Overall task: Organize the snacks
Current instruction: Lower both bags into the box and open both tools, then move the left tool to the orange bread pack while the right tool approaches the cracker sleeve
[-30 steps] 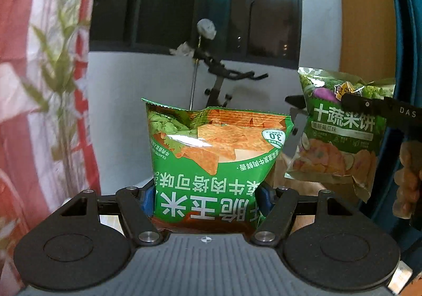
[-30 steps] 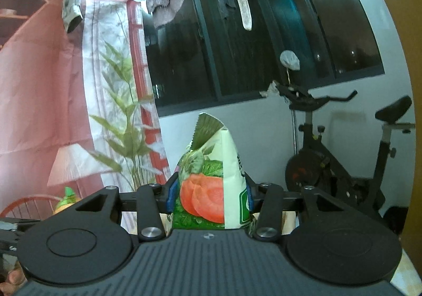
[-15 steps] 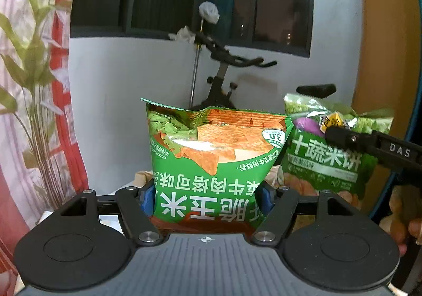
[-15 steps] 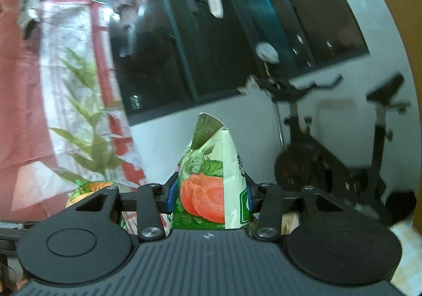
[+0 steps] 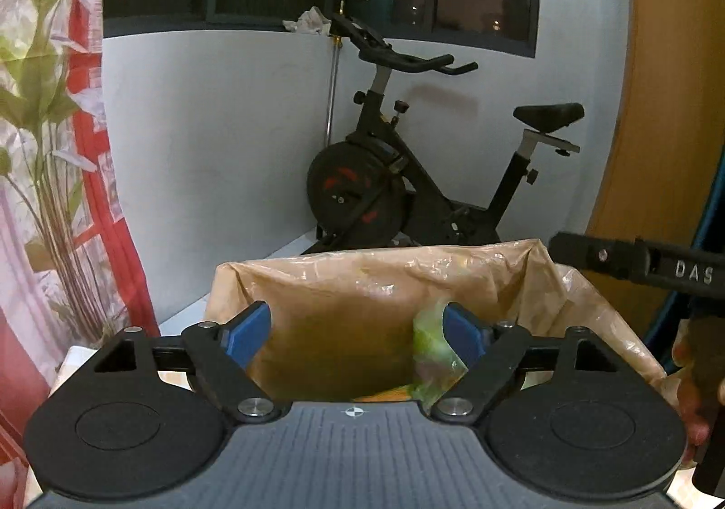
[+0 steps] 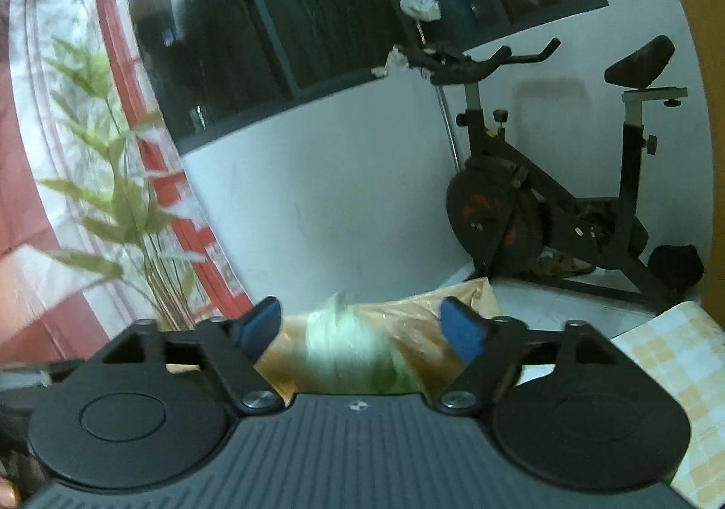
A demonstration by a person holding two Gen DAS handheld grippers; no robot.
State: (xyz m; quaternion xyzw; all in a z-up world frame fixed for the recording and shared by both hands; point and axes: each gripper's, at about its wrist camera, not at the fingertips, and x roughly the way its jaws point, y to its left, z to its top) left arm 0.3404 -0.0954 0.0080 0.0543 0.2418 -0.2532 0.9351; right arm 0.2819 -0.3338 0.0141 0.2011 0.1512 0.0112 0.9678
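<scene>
Two grippers hang over one big tan, plastic-lined bag (image 5: 376,305) that stands open-mouthed in front of an exercise bike (image 5: 408,173) and a pale wall, with a checked worktop (image 6: 670,355) at the right edge of the right wrist view. The step in hand looks like the drop: snack packets going into the bag as part of sorting the snacks. In the left wrist view a greenish snack packet (image 5: 432,355) sits low inside the bag, close to the inner face of the right-hand blue pad, though whether it touches is hard to tell. In the right wrist view a second green packet (image 6: 349,346) is a blur between the pads, apparently falling toward the bag's mouth. The left gripper (image 5: 358,332) has its jaws wide and opening, with nothing clamped. The right gripper (image 6: 360,327) likewise has jaws wide and opening, its pads clear of the blurred packet on both sides. Judged from this, the next move calls for lifting both grippers clear of the bag's rim without snagging the thin liner, then reaching for more snacks; none are visible here.
</scene>
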